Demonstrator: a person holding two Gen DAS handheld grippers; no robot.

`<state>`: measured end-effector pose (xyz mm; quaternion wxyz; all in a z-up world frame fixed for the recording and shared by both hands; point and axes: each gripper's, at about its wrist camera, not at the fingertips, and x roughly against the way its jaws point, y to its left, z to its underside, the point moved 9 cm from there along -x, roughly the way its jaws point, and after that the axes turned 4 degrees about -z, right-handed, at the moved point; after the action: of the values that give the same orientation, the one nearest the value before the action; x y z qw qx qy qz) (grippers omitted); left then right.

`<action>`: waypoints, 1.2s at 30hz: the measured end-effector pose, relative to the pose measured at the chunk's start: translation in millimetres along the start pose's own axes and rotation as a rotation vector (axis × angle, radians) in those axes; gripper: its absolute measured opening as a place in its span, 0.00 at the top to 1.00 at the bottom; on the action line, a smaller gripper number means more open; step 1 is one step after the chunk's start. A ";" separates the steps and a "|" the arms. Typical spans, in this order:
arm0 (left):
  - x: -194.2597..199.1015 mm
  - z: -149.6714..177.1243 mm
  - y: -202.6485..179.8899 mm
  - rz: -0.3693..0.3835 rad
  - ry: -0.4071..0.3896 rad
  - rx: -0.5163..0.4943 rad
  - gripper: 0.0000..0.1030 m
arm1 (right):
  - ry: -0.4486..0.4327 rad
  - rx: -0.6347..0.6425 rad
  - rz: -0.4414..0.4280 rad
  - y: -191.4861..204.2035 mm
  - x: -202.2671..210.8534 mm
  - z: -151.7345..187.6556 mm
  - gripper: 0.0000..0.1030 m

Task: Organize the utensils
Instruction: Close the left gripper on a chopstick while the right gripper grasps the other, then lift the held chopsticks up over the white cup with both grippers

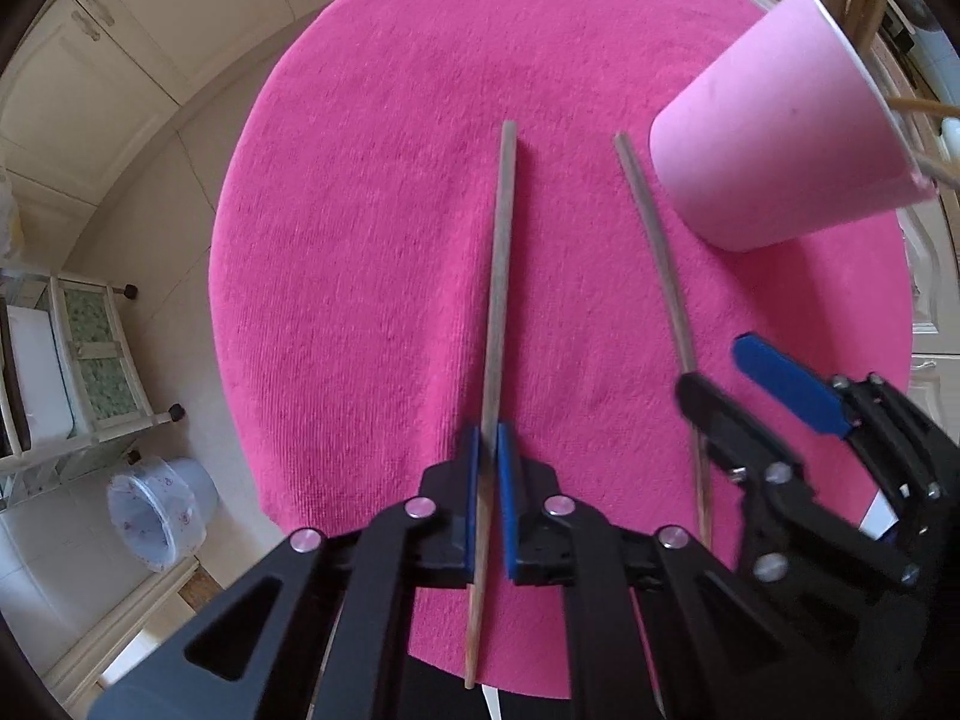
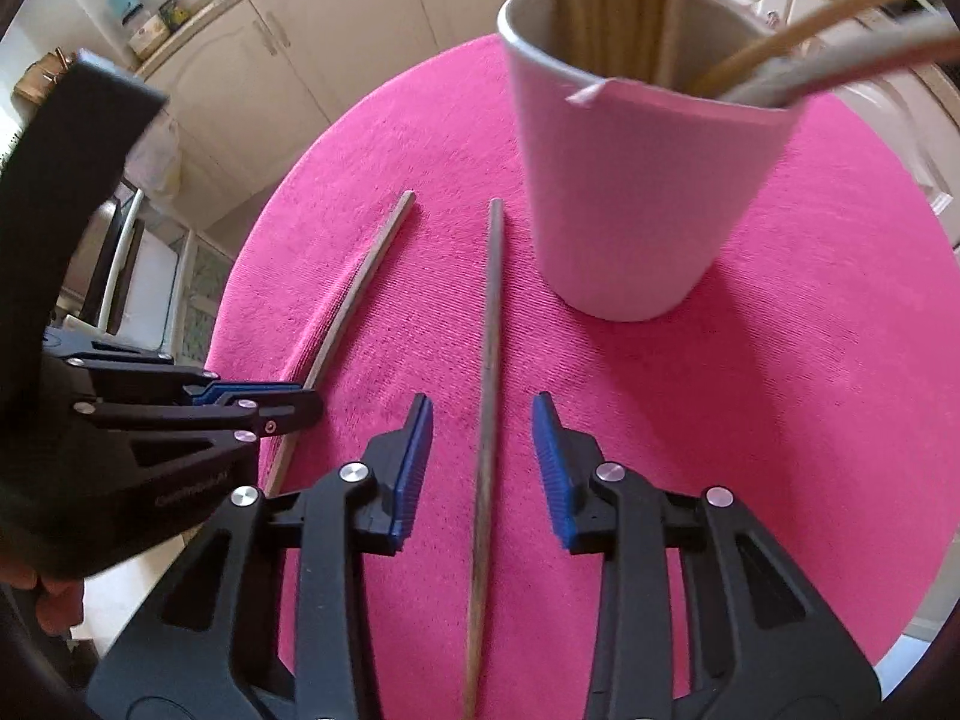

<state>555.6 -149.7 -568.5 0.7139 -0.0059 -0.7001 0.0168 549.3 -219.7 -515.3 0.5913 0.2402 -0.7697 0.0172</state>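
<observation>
The left gripper (image 1: 487,450) had its blue pads clamped on a wooden chopstick (image 1: 498,300) lying on the round pink mat (image 1: 372,180), while the right gripper (image 2: 483,462) straddled a second chopstick (image 2: 489,360), jaws apart and pads clear of the wood. Just beside both sticks stood a pink cup (image 2: 630,192) holding other wooden utensils (image 2: 606,6).
</observation>
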 end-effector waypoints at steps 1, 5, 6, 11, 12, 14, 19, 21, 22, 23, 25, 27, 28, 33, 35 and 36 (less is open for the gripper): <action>-0.2 -4.3 0.8 0.001 -0.005 -0.004 0.93 | 0.007 0.001 0.006 0.1 -1.5 -0.4 0.70; 0.9 -13.4 -1.4 -0.020 -0.009 -0.022 0.93 | 0.050 -0.022 0.022 -2.0 -9.9 2.0 0.77; -2.6 -15.0 -1.7 -0.017 0.004 -0.025 0.93 | 0.065 -0.027 0.022 -2.8 -12.4 3.8 0.78; -4.8 -19.7 -5.5 -0.033 0.017 -0.065 0.93 | 0.079 -0.042 0.036 -5.8 -13.9 4.7 0.90; -1.2 -20.3 -10.2 -0.035 0.017 -0.068 0.93 | 0.080 -0.046 0.035 -7.0 -13.7 4.5 0.92; 0.6 -19.9 -12.8 -0.041 0.012 -0.076 0.94 | 0.082 -0.057 0.029 -7.8 -12.3 5.6 0.93; 0.7 -16.0 -8.3 -0.008 -0.018 -0.078 0.95 | 0.073 -0.078 0.020 -9.4 -5.8 11.1 0.94; 1.4 -13.4 -2.6 0.015 -0.040 -0.079 0.95 | 0.062 -0.087 0.016 -5.2 -3.8 14.0 0.94; 3.7 -12.2 -1.1 0.030 -0.055 -0.081 0.95 | 0.058 -0.090 0.014 -5.7 -2.1 13.9 0.94; 6.7 -11.4 0.3 0.043 -0.071 -0.083 0.95 | 0.051 -0.092 0.012 -4.8 0.7 14.9 0.94; 14.5 -10.5 0.2 0.070 -0.108 -0.097 0.95 | 0.032 -0.094 0.010 -6.2 9.6 16.6 0.94; 25.4 -9.3 -0.5 0.086 -0.149 -0.113 0.95 | 0.007 -0.104 0.004 -6.4 20.1 16.2 0.94; 31.5 -9.0 -2.5 0.096 -0.169 -0.120 0.95 | -0.004 -0.109 0.000 -5.4 24.2 15.9 0.94; 66.2 -3.1 -4.5 0.135 -0.303 -0.161 0.95 | -0.087 -0.105 -0.001 1.4 51.0 11.2 0.94; 78.7 -0.7 -4.8 0.149 -0.356 -0.173 0.95 | -0.133 -0.107 -0.002 3.6 66.7 9.8 0.94; 85.4 2.0 -3.5 0.150 -0.378 -0.177 0.95 | -0.156 -0.110 0.002 4.9 74.0 9.0 0.94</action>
<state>555.3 -150.5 -482.9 0.5633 -0.1173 -0.8179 0.0092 525.6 -244.1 -448.8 0.5419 0.2070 -0.8134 -0.0431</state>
